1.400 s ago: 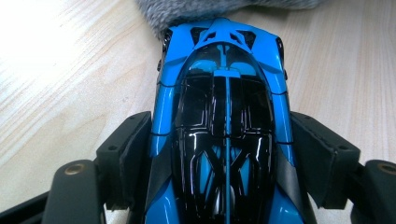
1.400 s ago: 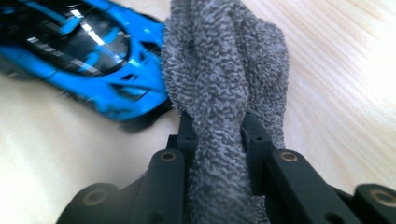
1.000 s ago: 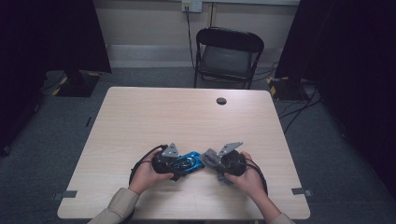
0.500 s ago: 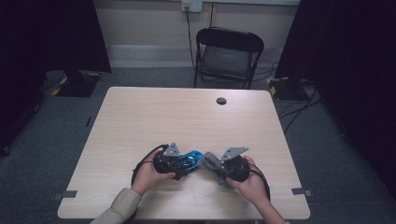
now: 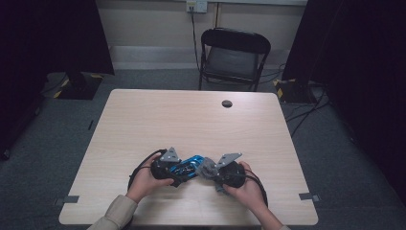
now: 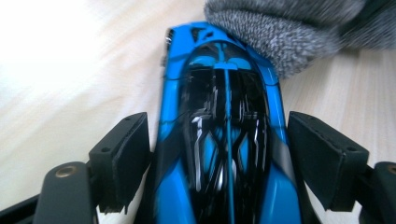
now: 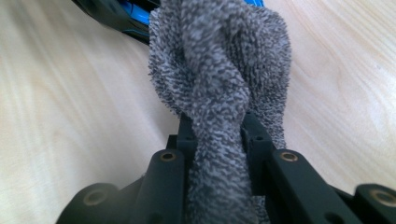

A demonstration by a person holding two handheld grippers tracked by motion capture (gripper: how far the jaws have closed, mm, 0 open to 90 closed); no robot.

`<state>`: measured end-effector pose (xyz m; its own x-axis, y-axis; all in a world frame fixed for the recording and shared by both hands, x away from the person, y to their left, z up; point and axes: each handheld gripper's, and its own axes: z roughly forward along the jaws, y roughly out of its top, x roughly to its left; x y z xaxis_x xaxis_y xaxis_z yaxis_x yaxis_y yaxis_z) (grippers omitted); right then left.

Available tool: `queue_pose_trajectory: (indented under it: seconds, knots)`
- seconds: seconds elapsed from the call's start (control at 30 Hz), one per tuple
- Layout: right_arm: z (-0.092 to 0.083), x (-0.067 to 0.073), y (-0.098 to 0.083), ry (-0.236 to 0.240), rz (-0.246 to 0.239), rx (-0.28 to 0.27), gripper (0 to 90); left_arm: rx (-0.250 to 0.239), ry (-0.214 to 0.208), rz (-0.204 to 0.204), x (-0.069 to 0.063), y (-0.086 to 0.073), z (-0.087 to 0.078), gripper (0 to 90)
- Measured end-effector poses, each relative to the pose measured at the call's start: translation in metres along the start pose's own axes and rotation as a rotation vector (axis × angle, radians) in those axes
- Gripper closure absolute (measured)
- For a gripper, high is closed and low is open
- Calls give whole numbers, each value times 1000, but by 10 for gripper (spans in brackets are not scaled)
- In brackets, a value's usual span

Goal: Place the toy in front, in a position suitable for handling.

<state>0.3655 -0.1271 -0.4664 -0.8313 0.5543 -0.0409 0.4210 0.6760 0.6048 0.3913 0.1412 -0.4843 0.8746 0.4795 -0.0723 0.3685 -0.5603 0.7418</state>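
Low centre of the high view, near the table's (image 5: pixel 143 120) front edge: both hands are close together over a blue toy car (image 5: pixel 194 163). The left gripper (image 5: pixel 184 168) comes in from the left, the right gripper (image 5: pixel 207 168) from the right, and the car sits between them.

In the left gripper view the car (image 6: pixel 224 130) runs up the middle of the frame, lengthwise between the black jaws. Those jaws have just been opening: the left pad looks to be at the car's flank, while the right one stands a little off, with a gap showing, so the car lies loose between them.

The right gripper is clamped tight on a grey cloth (image 7: pixel 219 84), bunched and twisted up out of the pads. The cloth's tip (image 6: pixel 280 32) presses on the car's far end at the upper right of the left gripper view.
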Motion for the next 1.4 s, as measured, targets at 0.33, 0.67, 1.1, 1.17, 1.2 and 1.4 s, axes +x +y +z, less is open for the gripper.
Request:
queue_pose_trajectory:
  seconds: [0.33, 0.67, 1.1, 1.17, 1.2, 1.4]
  knots:
    - [13, -4, 8, -43, 25, -6, 743, 45, -27, 11, 0, -13, -19, 203]
    - [27, -16, 23, -92, 22, -5, 743, 61, -17, 2, -4, -13, -13, 188]
    - [46, -42, 44, -147, 53, -13, 746, 50, 16, -27, -7, -3, 2, 116]
    - [47, -45, 44, -149, 67, -22, 746, 48, 13, -28, -6, -4, 1, 115]
    - [47, -45, 44, -148, 68, -23, 746, 49, 10, -29, -6, -4, 1, 116]
    - [31, -38, 38, -143, 43, -43, 746, 46, 3, 17, -6, -9, -12, 154]
